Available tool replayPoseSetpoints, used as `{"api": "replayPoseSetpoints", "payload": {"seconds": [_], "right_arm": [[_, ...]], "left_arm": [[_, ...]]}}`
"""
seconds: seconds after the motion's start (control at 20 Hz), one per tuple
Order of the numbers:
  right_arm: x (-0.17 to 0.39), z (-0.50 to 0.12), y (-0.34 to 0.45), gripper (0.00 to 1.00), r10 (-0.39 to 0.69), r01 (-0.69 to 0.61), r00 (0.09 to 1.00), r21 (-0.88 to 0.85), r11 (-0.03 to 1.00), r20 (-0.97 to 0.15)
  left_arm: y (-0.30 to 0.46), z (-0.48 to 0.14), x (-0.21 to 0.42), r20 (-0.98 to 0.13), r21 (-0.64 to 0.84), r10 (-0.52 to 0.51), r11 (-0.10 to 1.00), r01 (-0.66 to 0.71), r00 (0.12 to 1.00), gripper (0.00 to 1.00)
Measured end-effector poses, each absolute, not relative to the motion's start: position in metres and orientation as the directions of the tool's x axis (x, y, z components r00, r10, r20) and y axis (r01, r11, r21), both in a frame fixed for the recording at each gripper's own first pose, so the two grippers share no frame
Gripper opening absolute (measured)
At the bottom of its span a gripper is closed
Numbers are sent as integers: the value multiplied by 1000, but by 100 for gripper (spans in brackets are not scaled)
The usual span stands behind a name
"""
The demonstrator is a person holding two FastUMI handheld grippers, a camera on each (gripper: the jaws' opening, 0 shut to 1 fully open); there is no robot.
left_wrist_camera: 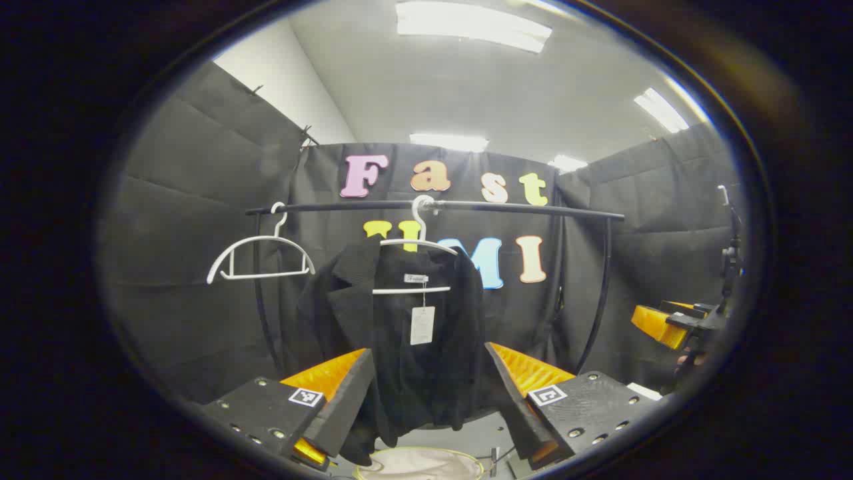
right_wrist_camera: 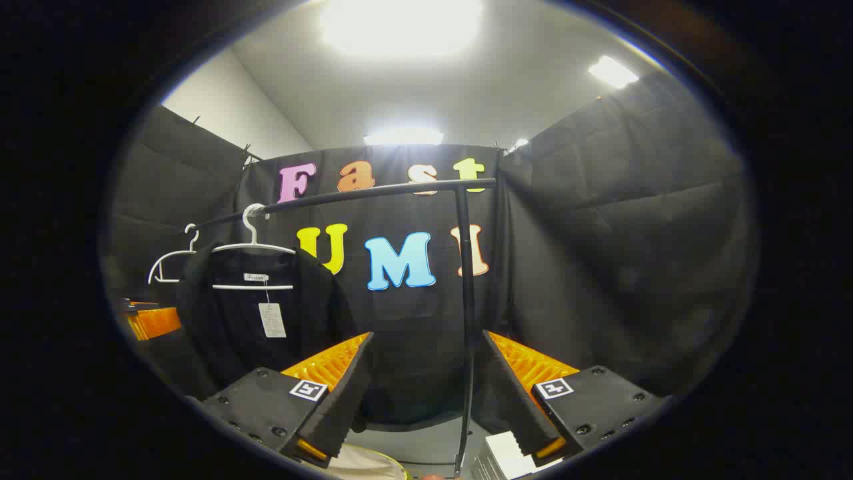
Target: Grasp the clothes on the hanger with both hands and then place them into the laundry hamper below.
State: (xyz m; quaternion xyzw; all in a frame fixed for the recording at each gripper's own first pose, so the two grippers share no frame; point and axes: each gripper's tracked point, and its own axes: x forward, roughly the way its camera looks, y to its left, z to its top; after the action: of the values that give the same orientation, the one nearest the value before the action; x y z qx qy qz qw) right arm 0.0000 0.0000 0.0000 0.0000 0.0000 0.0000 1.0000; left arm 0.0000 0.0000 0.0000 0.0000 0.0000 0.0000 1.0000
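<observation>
One rack: a dark rail (left_wrist_camera: 433, 207) on curved legs, running left to right across the far wall. Two white hangers on it. The empty hanger (left_wrist_camera: 260, 257) hangs at the rail's left end. The second hanger (left_wrist_camera: 418, 250) sits near the rail's middle and carries the one jacket (left_wrist_camera: 400, 333), dark, front facing the camera, with one white tag (left_wrist_camera: 422, 325) dangling at its chest.

In the left gripper view, the left gripper (left_wrist_camera: 430, 380) points straight at the jacket, jaws wide apart, nothing between them; the jacket's lower half shows in the gap, farther off, not touched. Below, at the near bottom edge, one pale round rim, probably the hamper (left_wrist_camera: 420, 463), though only a sliver is visible. It lies under the jacket's hem. The right gripper (left_wrist_camera: 673, 323) shows at the far right edge, well apart from the jacket; can't tell its jaw gap from here.

In the right gripper view, the right gripper (right_wrist_camera: 426, 387) has jaws wide, holding nothing, aimed at the rack's right leg (right_wrist_camera: 466, 313), which passes through the gap. Jacket (right_wrist_camera: 260, 320) hangs to the left, apart from the fingers. Hamper rim (right_wrist_camera: 373, 467) at bottom. One white block (right_wrist_camera: 506, 457) on the floor at bottom right, unclear what. Four ceiling lights (left_wrist_camera: 473, 23) in the left gripper view.
</observation>
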Motion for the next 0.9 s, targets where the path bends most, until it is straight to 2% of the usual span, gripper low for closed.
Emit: {"api": "replayPoseSetpoints", "payload": {"seconds": [0.1, 0.15, 0.75, 0.8, 0.85, 0.9], "right_arm": [[-1, -1, -2, 98, -8, 8, 1000, 0, 1000, 0], [-1, -1, -2, 92, -10, 10, 1000, 3, 1000, -2], [-1, -13, 6, 92, -4, 5, 999, 17, 1000, -48], [0, -14, 6, 98, -7, 8, 999, 20, 1000, -49], [1, -15, 7, 98, -11, 12, 998, 19, 1000, -54], [1, -18, 9, 92, -12, 13, 998, 17, 1000, -62]], "left_arm": [[-1, -2, 0, -6, 1, -2, 1000, 2, 1000, 94], [-1, -4, 1, -9, 0, -4, 1000, 4, 1000, 94], [4, -17, 7, -35, -21, 1, 1000, -2, 999, 95], [4, -19, 8, -36, -10, 1, 1000, -2, 999, 94], [5, -19, 8, -37, 1, 2, 1000, -2, 999, 94], [6, -22, 7, -39, 8, 2, 1000, -2, 999, 94]]}}
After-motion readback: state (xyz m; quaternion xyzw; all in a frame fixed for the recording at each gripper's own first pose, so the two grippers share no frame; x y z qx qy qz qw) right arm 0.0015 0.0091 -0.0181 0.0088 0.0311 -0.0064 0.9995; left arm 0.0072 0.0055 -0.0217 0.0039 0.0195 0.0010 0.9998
